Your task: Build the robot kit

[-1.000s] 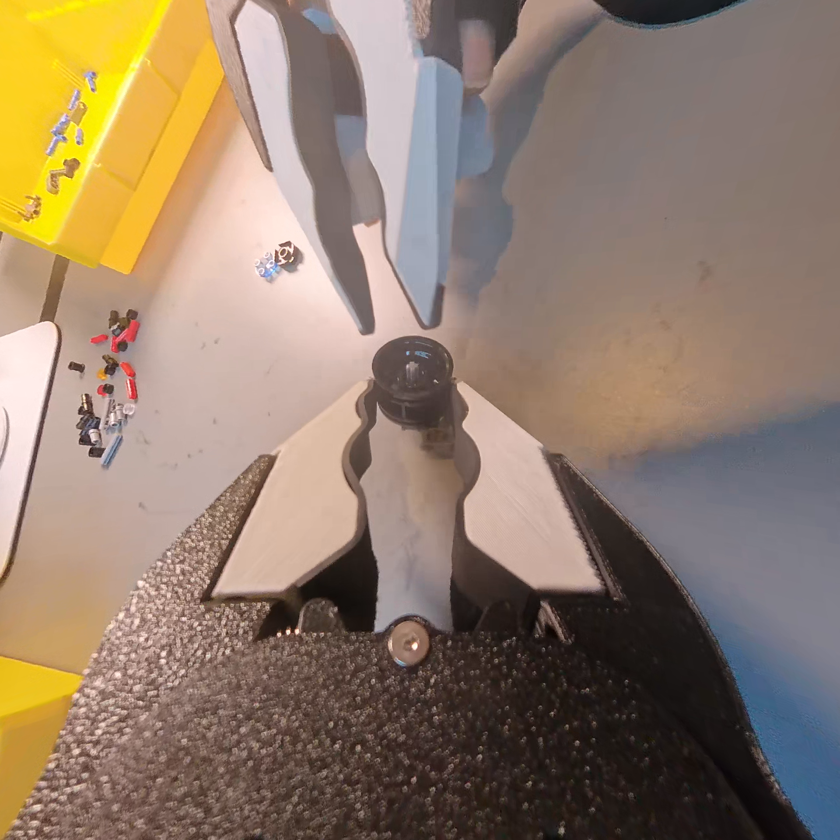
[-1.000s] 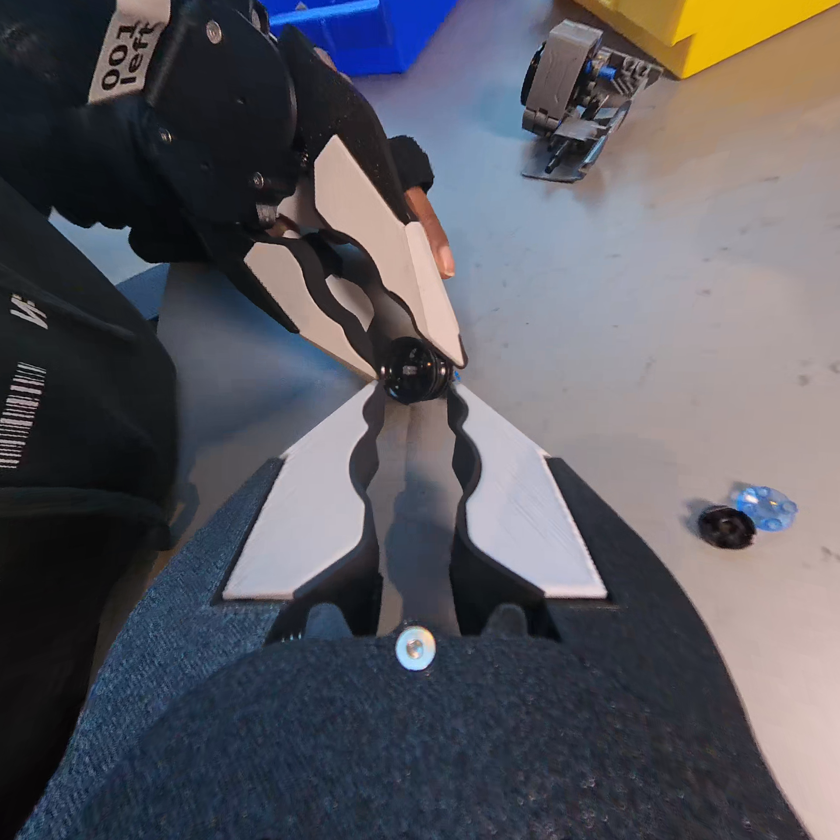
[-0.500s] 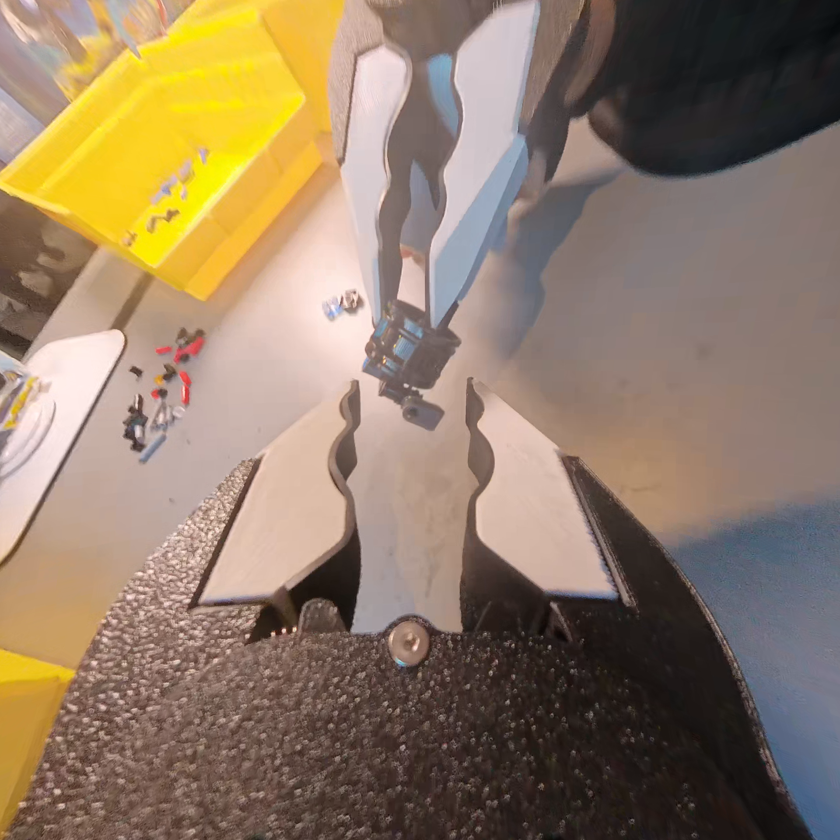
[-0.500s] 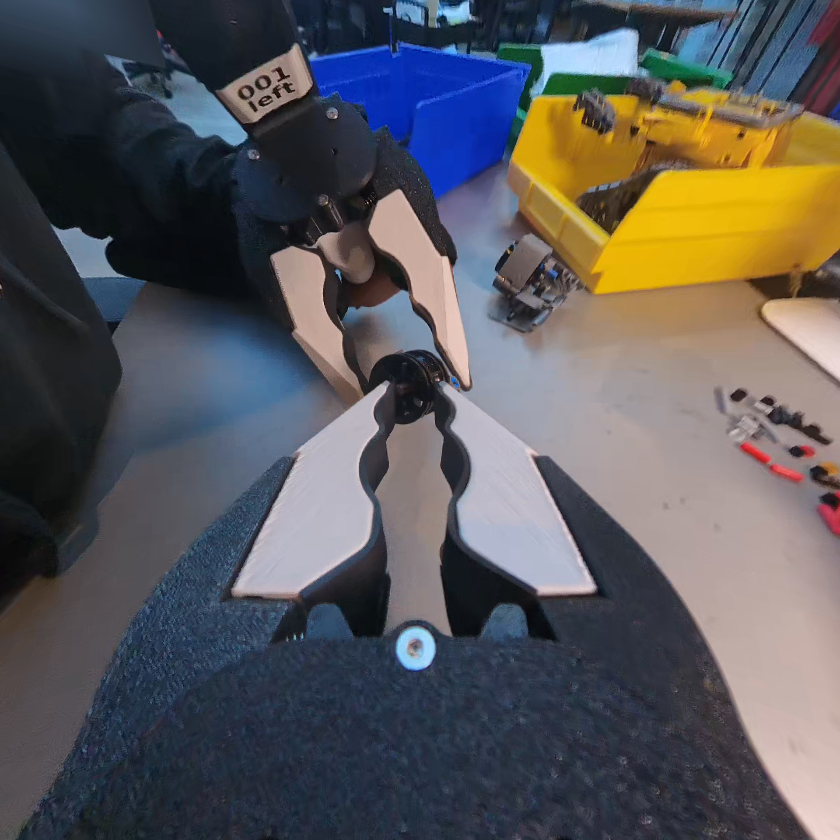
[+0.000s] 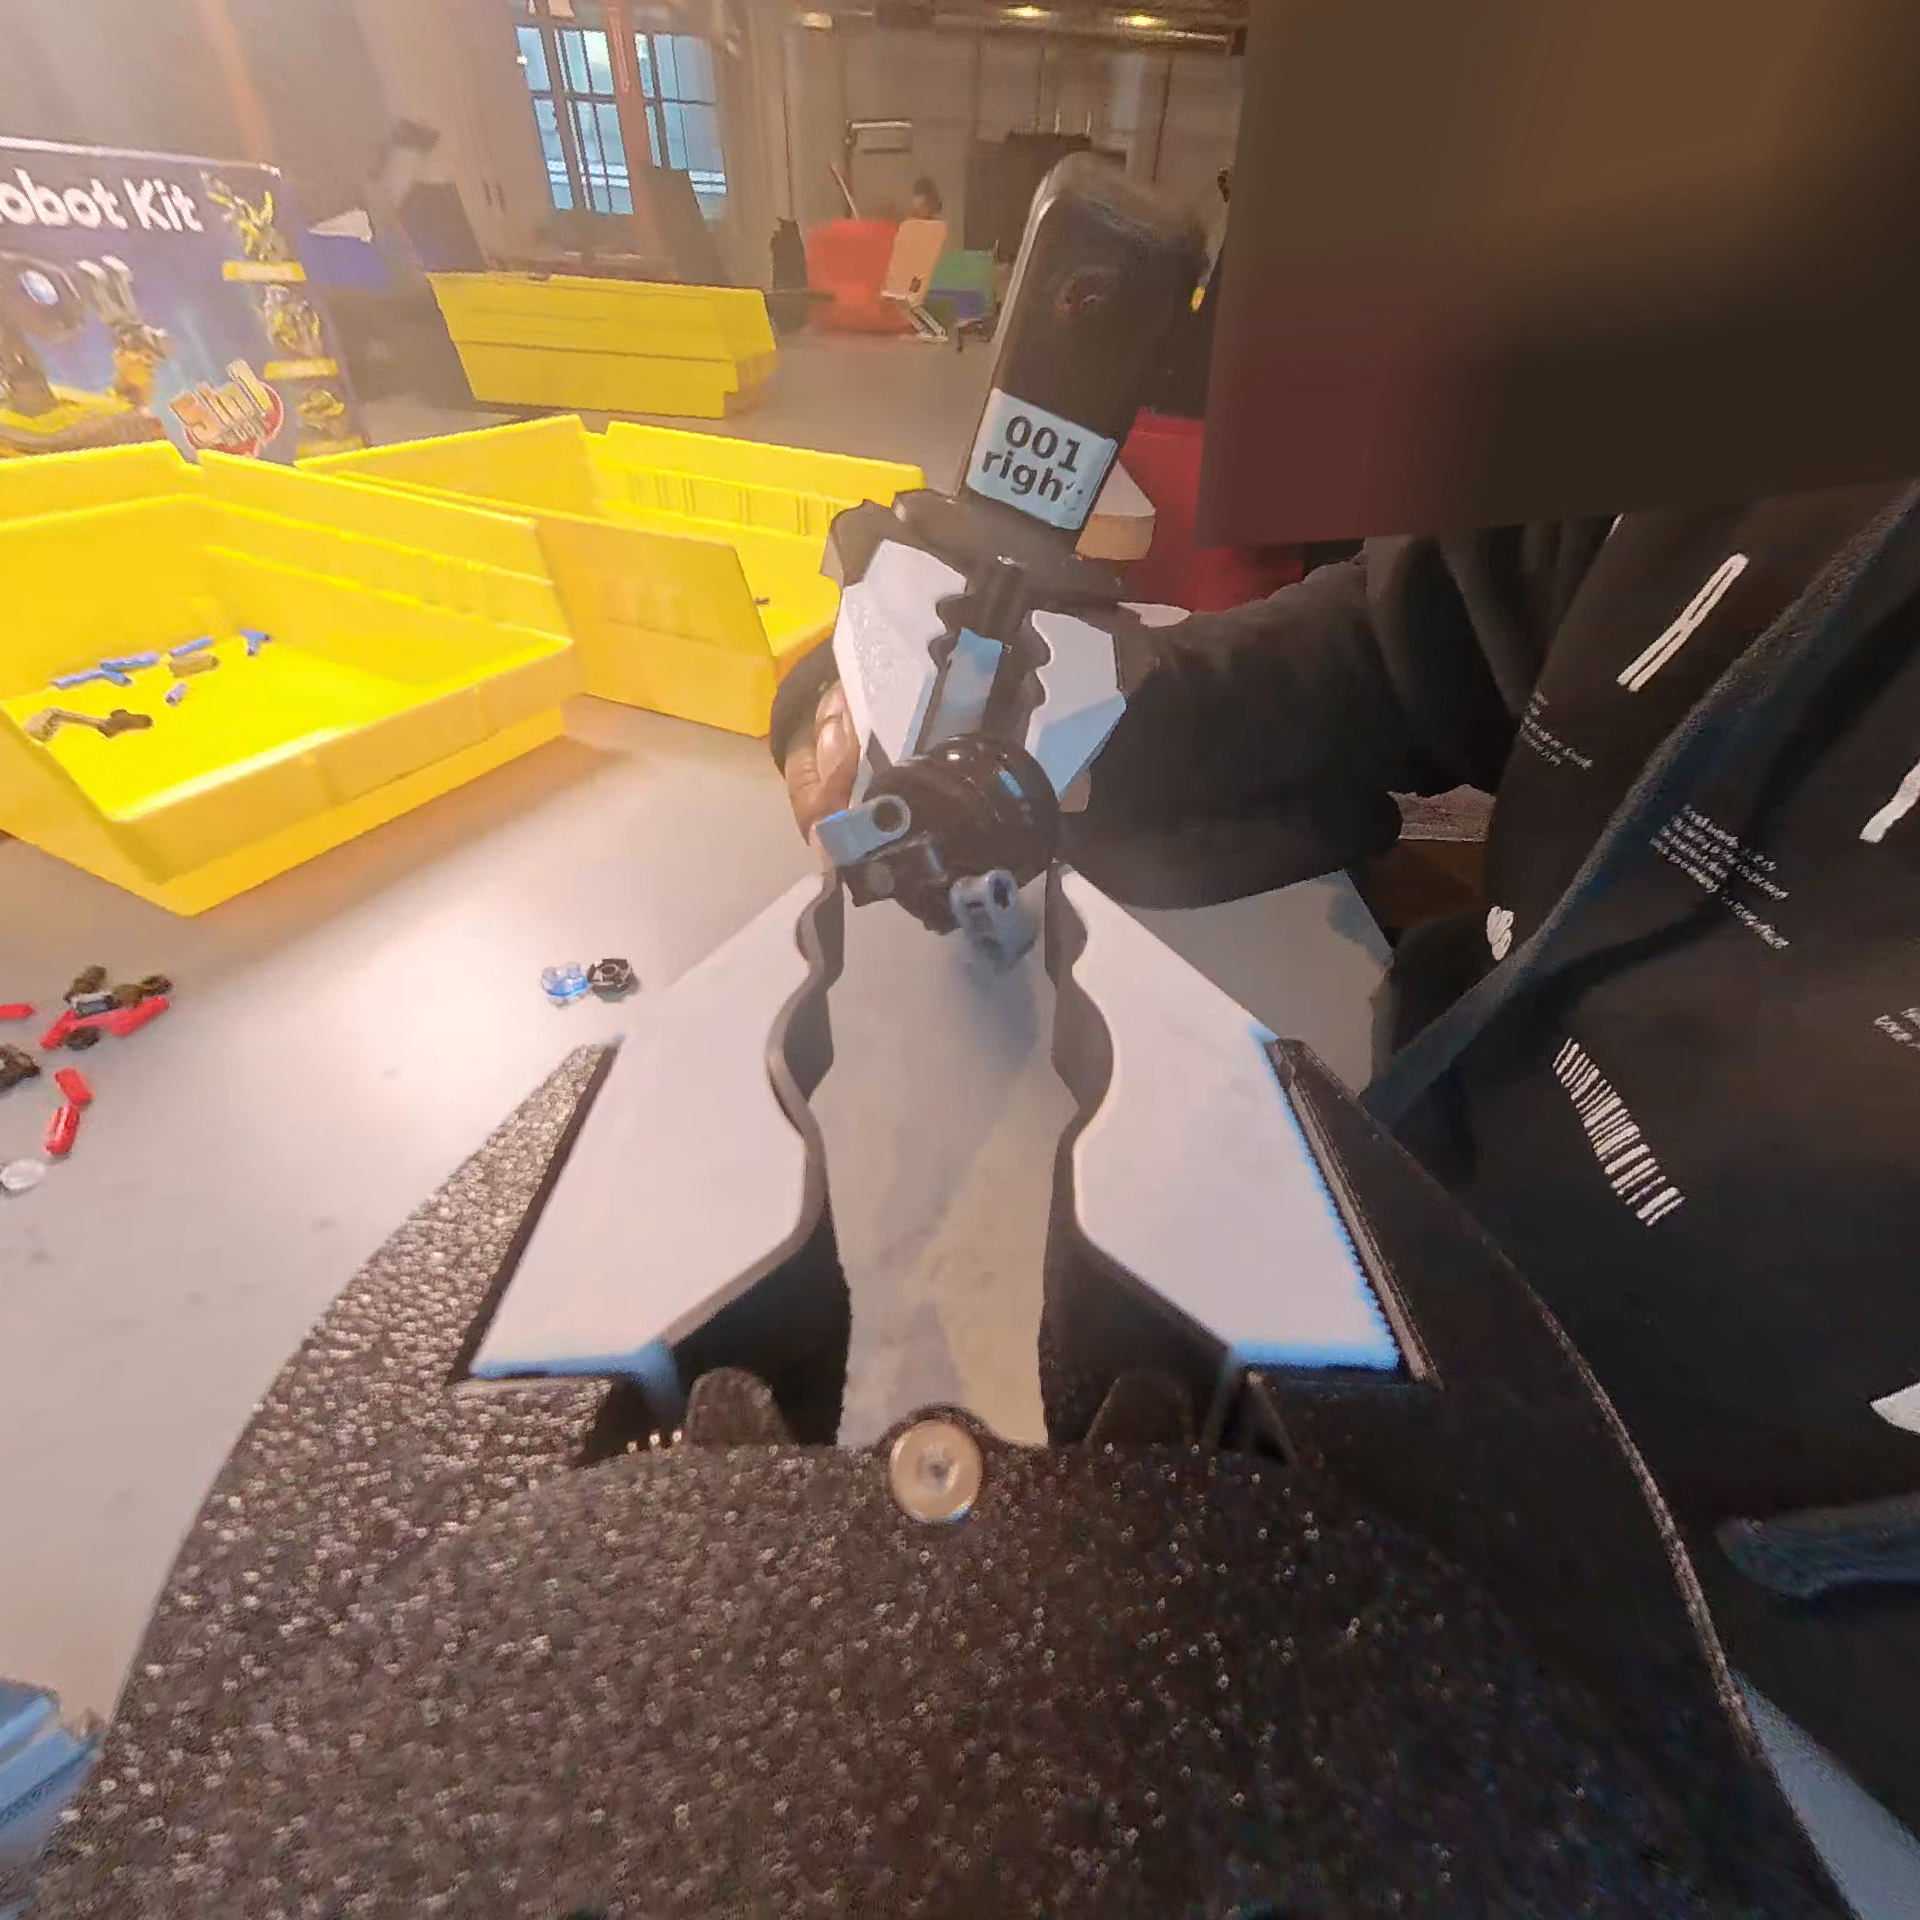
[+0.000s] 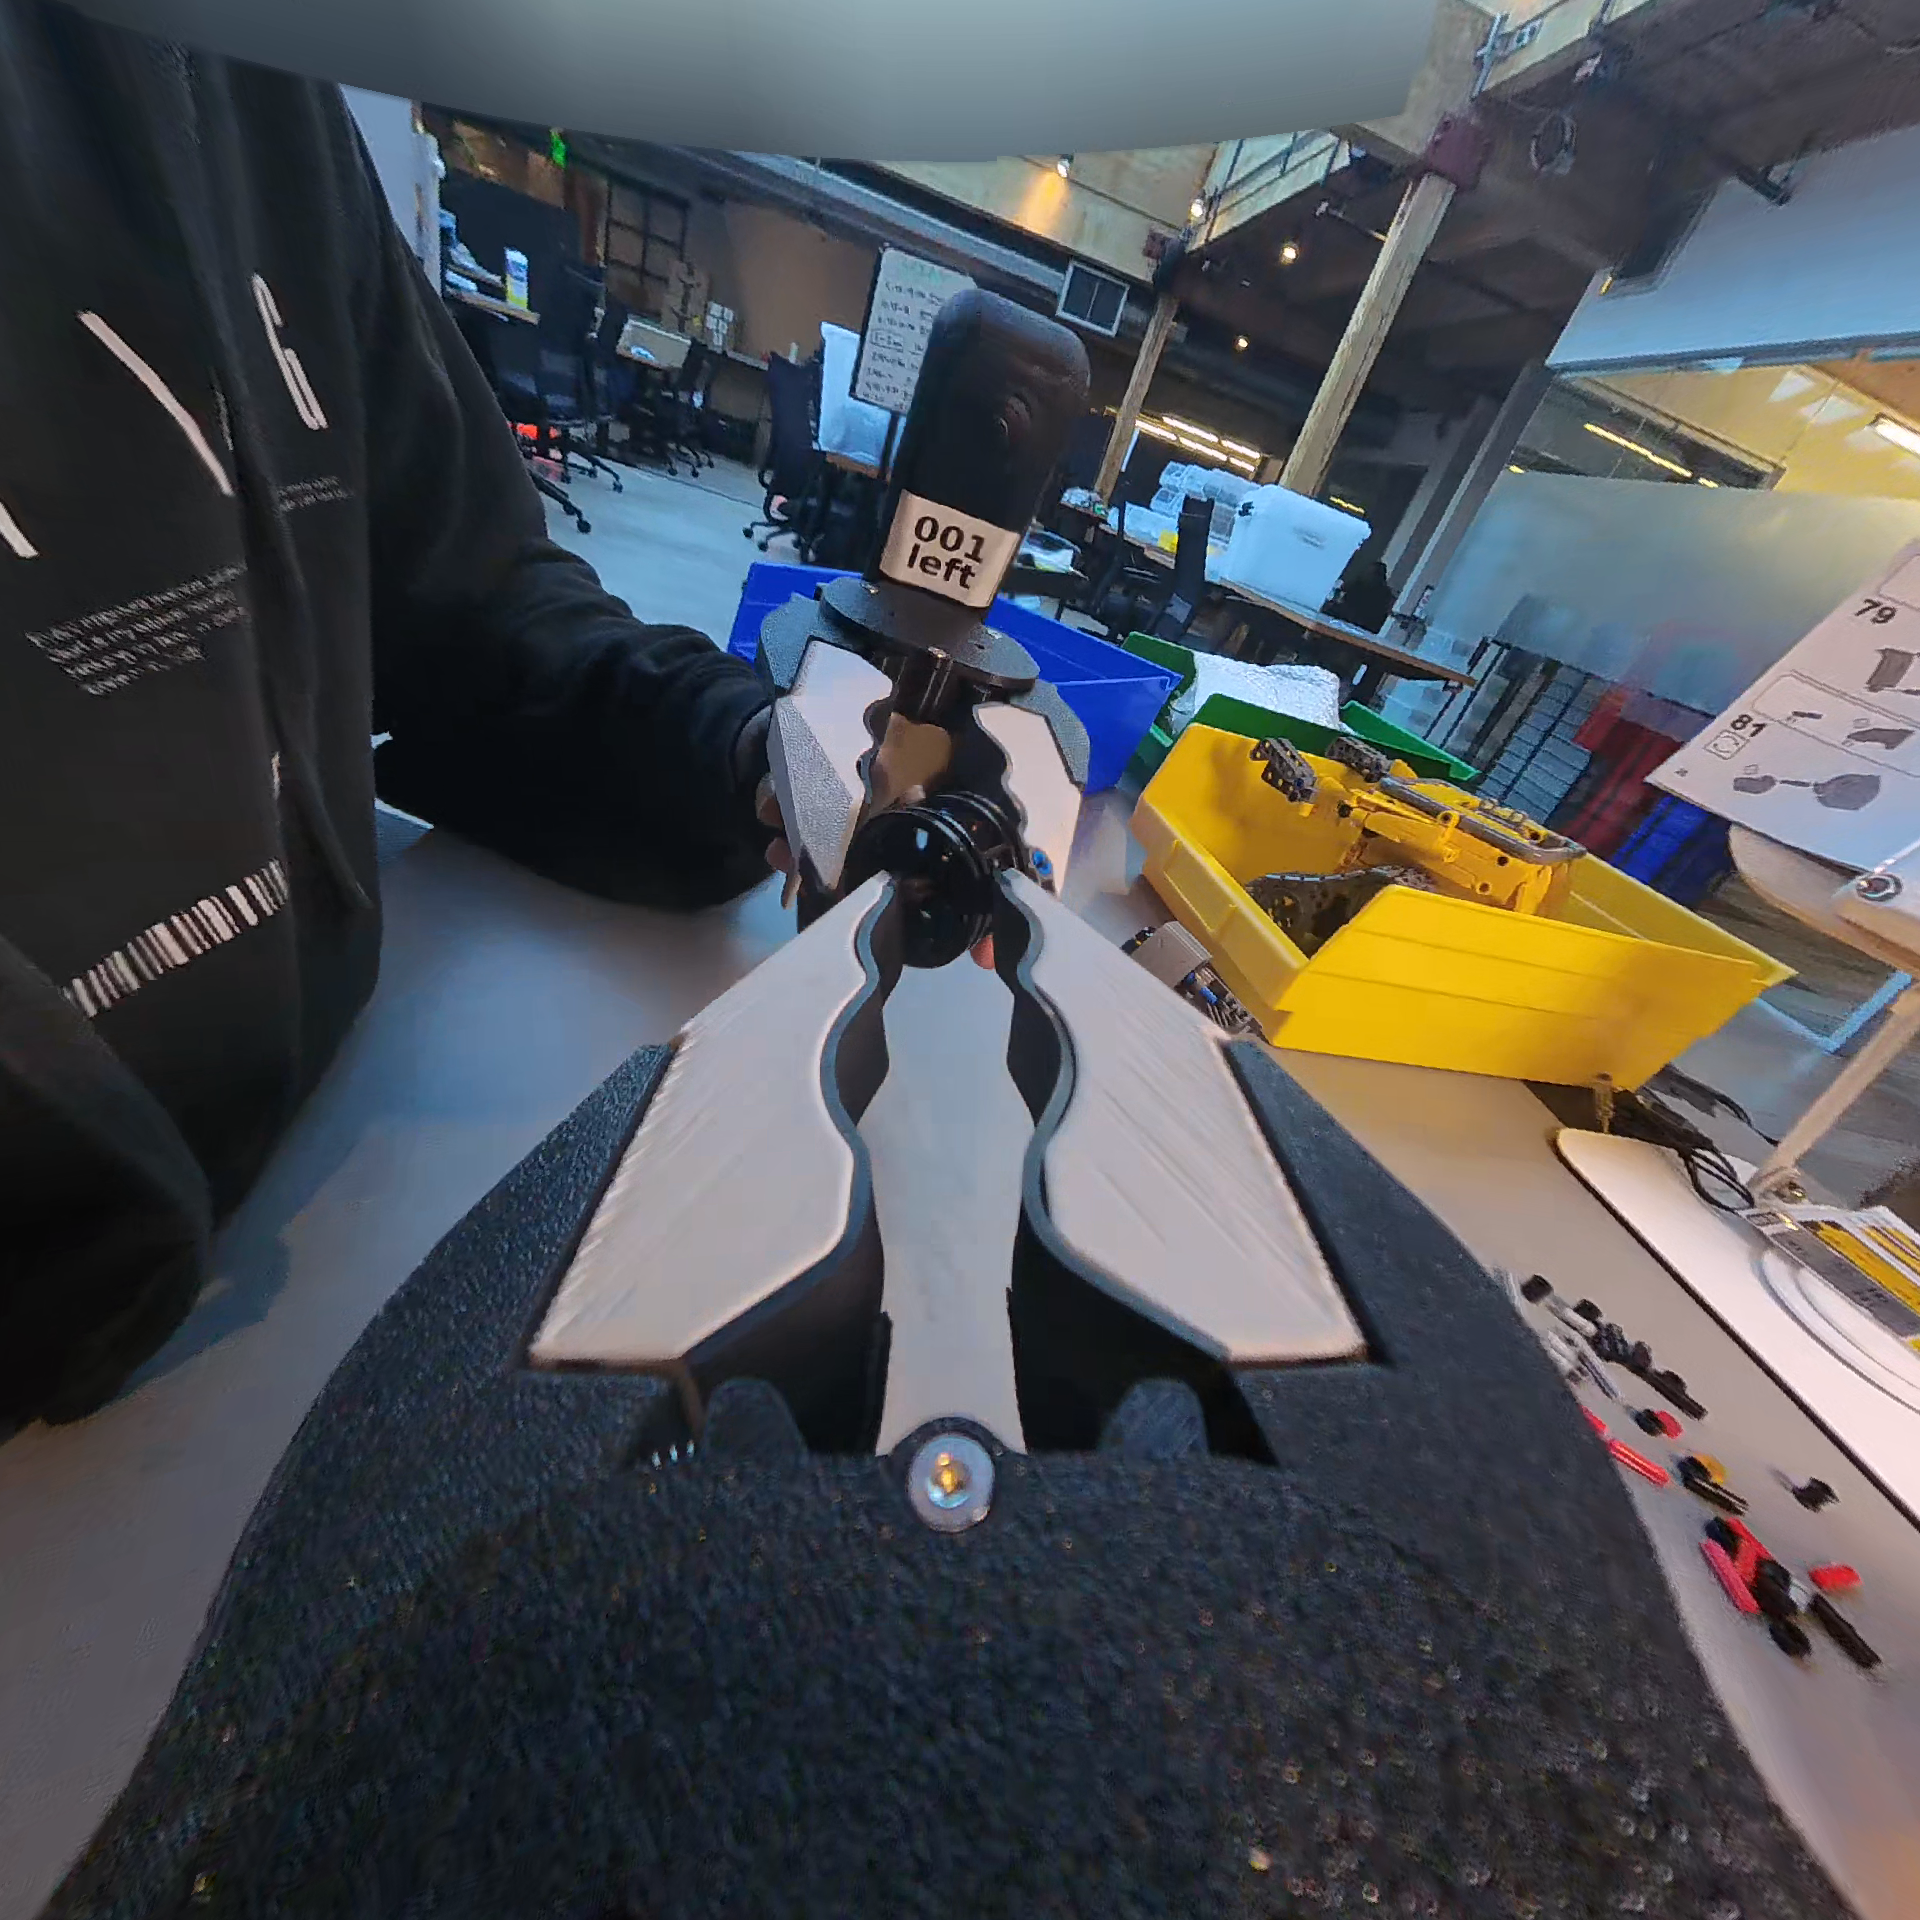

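Black wheel assembly clamped in right gripper jaws; left gripper jaws apart

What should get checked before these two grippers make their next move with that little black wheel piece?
1. Right gripper has hold of the black wheel piece: ok, its fingers are closed on it.
2. Left gripper has hold of the piece: cannot tell. Its tips flank the piece, but contact is unclear.
3. Piece is clear of the table: ok, it appears to be held above it.
4. Grey connector and blue connector are firmly seated: cannot tell.
5. Loose small parts are out of the way: ok, they lie off to the side.
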`<state>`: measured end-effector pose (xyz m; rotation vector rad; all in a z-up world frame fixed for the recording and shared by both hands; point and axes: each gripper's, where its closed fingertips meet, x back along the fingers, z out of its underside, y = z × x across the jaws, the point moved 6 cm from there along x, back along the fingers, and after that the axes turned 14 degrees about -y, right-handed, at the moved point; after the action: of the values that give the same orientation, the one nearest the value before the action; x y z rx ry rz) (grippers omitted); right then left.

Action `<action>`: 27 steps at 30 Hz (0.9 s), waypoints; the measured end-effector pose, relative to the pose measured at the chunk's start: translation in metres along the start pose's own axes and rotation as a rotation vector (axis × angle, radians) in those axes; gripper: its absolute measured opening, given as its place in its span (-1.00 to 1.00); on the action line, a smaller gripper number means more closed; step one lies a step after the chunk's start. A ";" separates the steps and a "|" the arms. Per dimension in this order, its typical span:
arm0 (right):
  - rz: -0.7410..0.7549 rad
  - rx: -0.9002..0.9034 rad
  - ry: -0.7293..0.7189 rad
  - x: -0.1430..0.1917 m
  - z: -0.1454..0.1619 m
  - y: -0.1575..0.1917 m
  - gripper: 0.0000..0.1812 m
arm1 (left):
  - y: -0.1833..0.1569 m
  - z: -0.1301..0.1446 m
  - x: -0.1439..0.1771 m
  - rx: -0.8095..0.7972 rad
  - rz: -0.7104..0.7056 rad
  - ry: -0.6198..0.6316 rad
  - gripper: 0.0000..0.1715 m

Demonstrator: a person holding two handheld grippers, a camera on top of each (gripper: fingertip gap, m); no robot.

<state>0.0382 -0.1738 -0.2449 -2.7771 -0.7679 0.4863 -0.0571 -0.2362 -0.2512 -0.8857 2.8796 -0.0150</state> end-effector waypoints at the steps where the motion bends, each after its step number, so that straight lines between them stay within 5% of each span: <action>1: -0.002 -0.004 -0.011 0.001 -0.001 0.000 -0.82 | -0.001 -0.002 0.001 0.000 0.008 -0.011 -0.59; 16: -0.016 0.001 -0.042 0.001 -0.004 0.001 -0.82 | 0.012 -0.020 0.018 0.267 0.093 -0.191 -0.53; 27: -0.056 0.094 0.013 -0.004 0.002 0.010 -0.82 | 0.008 -0.010 0.012 0.370 0.148 -0.127 -0.67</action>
<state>0.0390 -0.1841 -0.2485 -2.6622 -0.7959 0.4804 -0.0721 -0.2367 -0.2432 -0.5807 2.6873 -0.4435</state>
